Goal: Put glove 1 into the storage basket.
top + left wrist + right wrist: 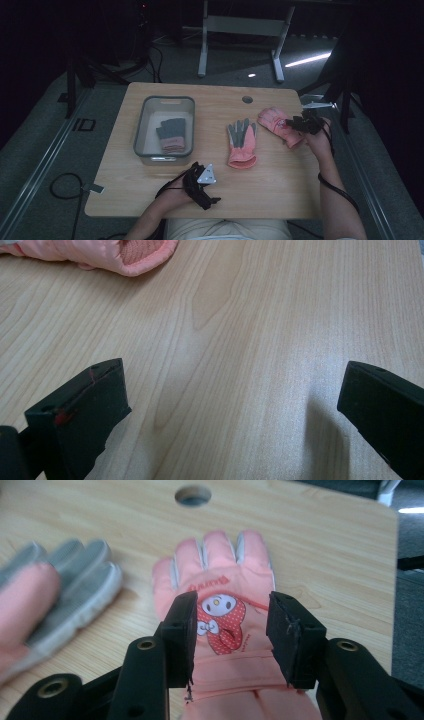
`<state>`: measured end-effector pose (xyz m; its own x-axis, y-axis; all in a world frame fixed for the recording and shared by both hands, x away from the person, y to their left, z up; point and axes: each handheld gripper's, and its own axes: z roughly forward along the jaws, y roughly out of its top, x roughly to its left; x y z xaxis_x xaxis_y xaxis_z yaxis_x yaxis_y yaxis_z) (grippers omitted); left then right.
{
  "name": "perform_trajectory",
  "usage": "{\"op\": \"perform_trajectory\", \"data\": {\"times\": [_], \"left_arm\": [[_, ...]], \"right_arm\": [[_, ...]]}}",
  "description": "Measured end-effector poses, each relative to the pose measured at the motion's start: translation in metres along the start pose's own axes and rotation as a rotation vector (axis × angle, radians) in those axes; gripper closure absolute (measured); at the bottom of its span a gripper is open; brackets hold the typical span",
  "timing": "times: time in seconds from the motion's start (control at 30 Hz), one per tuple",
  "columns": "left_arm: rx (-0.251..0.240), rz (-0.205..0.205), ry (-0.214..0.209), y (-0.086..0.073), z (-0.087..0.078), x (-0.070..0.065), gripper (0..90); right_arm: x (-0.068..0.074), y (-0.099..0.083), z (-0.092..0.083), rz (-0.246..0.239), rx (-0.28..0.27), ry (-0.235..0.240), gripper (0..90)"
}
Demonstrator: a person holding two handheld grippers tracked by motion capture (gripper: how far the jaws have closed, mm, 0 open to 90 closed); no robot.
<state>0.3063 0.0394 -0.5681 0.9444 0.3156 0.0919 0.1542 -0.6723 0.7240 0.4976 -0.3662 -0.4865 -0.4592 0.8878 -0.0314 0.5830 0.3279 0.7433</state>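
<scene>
A pink glove with a cartoon figure [220, 580] lies on the right of the wooden table [280, 185], fingers pointing away from me. My right gripper [232, 610] is open over its wrist, one jaw on each side of the figure; in the high view this gripper [301, 123] covers the glove's [274, 120] near end. A second pink glove [241, 142], grey palm up, lies mid-table. My left gripper [202, 181] hovers near the front edge, open [235, 385] over bare wood, with that glove's pink cuff [125, 252] ahead of it.
A grey bin [141, 131] stands on the table's left and holds a grey and pink glove [172, 134]. A round cable hole [247, 99] sits near the far edge. Beyond the table are a white desk frame [240, 30] and floor cables.
</scene>
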Motion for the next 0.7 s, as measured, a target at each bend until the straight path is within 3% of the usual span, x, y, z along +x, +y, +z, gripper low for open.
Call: {"op": "perform_trajectory", "data": {"times": [0.1,0.27,0.33,0.43,0.6,0.7], "left_arm": [[-0.002,-0.002,0.0,0.0,0.0,0.0,0.0],[0.0,0.002,0.0,0.0,0.0,-0.001,0.0],[-0.001,0.004,0.003,0.0,0.0,-0.001,0.0],[0.002,0.009,0.005,0.0,0.001,-0.001,0.0],[0.002,0.009,0.007,-0.001,0.001,-0.002,0.0],[0.006,0.011,0.006,-0.001,0.001,-0.002,0.0]], "right_arm": [[-0.003,0.0,0.017,-0.038,0.067,-0.019,53.8],[-0.005,-0.002,0.036,-0.09,0.095,0.001,52.2],[-0.005,-0.003,0.042,-0.144,0.113,-0.018,54.9],[-0.003,-0.006,0.05,-0.173,0.15,-0.008,62.1],[0.001,-0.005,0.052,-0.152,0.176,-0.01,79.3],[0.002,-0.003,0.051,-0.137,0.19,-0.013,84.1]]}}
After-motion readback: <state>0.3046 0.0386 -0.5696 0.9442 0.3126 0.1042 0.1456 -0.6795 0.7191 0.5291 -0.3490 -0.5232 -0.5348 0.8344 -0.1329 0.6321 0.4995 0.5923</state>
